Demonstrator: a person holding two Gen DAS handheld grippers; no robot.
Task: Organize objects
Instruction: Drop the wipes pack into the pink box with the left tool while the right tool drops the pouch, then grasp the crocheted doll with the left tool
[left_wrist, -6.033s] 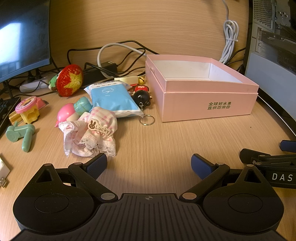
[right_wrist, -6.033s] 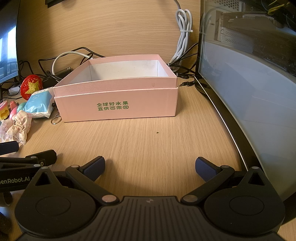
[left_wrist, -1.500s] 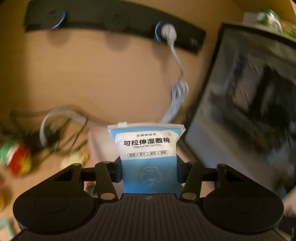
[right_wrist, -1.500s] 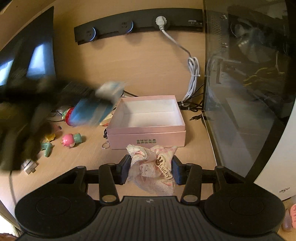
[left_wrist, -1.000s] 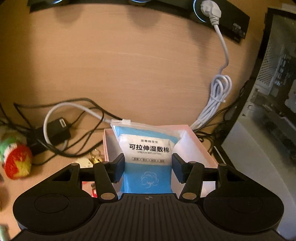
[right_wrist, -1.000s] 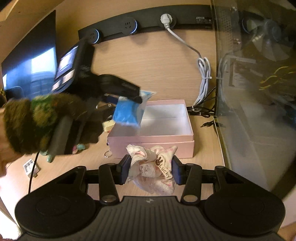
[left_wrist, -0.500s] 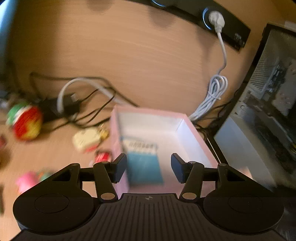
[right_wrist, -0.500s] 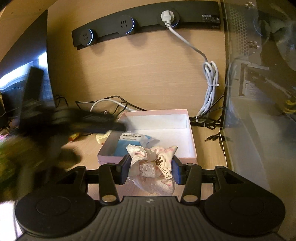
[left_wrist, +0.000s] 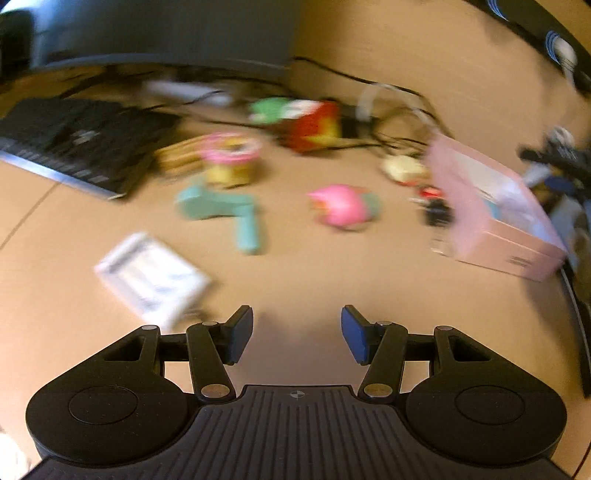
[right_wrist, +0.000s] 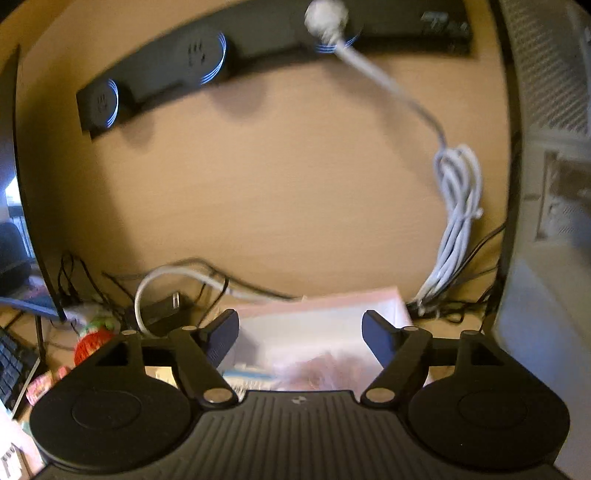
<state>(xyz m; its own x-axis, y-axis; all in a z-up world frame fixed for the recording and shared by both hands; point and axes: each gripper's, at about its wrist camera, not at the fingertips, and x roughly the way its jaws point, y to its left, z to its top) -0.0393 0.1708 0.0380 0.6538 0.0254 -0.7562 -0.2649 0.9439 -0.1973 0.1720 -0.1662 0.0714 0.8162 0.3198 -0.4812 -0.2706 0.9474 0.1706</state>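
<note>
Wooden desk, toys scattered, blurred. Left tool apart, empty, above bare desk. Right tool opening over pink box; pink lace pouch beside blue wipes pack in box, clear of pads.

Light wood desk, grain running into a back wall panel of the same wood. Black socket strip mounted high on the panel; a white plug and coiled white cable hang from it towards the desk's rear right corner. Dark monitor at the rear left edge, black keyboard below it. Warm, dim light; both views blurred.
</note>
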